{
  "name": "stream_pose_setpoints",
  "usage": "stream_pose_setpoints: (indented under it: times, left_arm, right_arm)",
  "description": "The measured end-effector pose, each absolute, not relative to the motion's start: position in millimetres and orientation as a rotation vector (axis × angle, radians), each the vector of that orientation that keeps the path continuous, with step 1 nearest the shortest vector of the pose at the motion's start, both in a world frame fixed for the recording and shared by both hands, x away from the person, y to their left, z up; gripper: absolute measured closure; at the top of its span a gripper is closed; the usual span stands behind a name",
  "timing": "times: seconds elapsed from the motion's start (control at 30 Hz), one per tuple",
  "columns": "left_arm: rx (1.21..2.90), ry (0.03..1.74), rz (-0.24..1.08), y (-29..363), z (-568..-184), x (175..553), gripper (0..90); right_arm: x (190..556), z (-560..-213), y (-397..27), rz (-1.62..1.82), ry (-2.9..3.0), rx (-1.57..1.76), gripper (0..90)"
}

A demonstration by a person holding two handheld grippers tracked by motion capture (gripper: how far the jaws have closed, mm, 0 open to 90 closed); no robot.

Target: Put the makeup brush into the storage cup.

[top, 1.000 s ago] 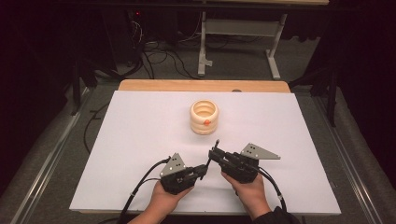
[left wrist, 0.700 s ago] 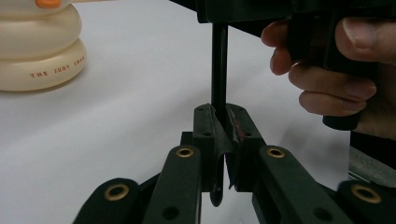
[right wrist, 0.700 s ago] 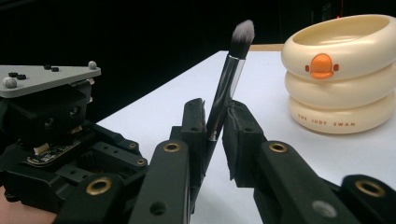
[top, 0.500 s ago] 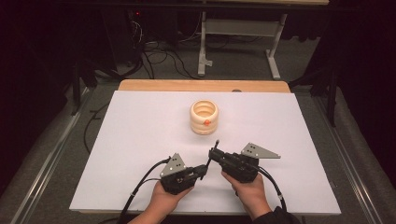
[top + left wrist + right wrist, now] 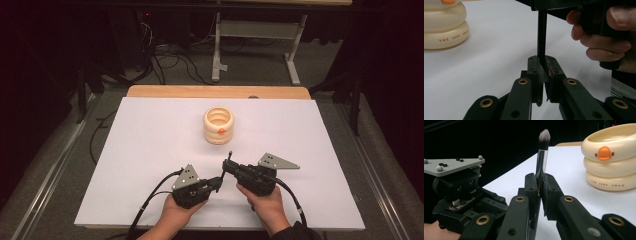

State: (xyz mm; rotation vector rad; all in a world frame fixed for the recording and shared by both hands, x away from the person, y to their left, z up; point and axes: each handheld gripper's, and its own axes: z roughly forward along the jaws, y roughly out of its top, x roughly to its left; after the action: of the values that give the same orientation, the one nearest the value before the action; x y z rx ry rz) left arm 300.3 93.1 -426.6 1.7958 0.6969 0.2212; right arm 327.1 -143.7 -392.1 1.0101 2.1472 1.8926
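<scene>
Two hands reach in low over the white table (image 5: 125,150). The left gripper (image 5: 218,183) and the right gripper (image 5: 227,167) meet tip to tip. Both pinch the same makeup brush (image 5: 542,155). The left gripper squeezes its thin black handle (image 5: 541,35). The right gripper has just closed on the shiny part below the fluffy tip, so the brush stands up between its jaws. Farther back, well apart from them, sits a cream ring holder (image 5: 218,125) with an orange dot (image 5: 220,131)
</scene>
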Motion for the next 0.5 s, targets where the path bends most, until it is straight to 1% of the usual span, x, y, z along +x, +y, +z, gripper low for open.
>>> stream_pose_setpoints:
  times: [0.4, 0.5]
  left_arm:
    - [1.791, 0.701, 0.218, 93.6, -426.3, 300.7, 83.3]
    - [1.793, 0.706, 0.22, 93.9, -426.2, 301.1, 79.5]
  right_arm:
    - [327.2, -391.7, -144.4, 1.881, 2.144, 1.0, 86.1]
    - [327.2, -391.4, -144.6, 1.882, 2.141, 1.0, 86.1]
